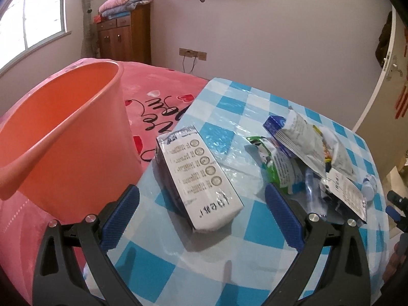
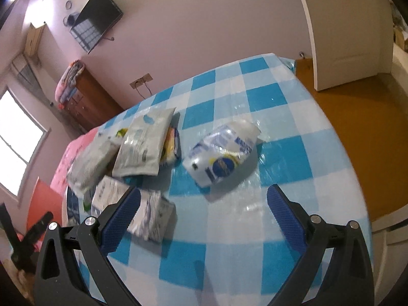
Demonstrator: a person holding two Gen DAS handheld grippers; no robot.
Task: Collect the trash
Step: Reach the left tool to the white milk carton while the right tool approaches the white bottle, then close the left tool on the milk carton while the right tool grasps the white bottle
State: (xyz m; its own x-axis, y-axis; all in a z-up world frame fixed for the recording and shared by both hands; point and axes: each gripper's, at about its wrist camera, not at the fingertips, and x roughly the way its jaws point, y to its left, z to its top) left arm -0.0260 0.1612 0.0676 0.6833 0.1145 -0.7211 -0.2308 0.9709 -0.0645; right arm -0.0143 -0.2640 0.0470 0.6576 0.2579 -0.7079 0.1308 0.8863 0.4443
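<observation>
In the left wrist view my left gripper [image 1: 201, 199] is open and empty, its fingers either side of the near end of a white carton [image 1: 201, 176] lying on the blue checked table [image 1: 229, 262]. An orange bin [image 1: 63, 137] stands to the left. A pile of wrappers [image 1: 306, 153] lies to the right. In the right wrist view my right gripper [image 2: 204, 201] is open and empty above the table [image 2: 255, 229], just short of a crumpled white and blue bag [image 2: 221, 153]. More wrappers [image 2: 142, 142] and a small white pack [image 2: 153, 216] lie to the left.
A pink bed cover [image 1: 163, 94] lies behind the bin. The table edge drops to a brown floor [image 2: 357, 127] on the right, near a white door [image 2: 339, 38]. A wooden cabinet [image 1: 125, 35] stands by the far wall. The right gripper's tip [image 1: 397, 209] shows at the left view's edge.
</observation>
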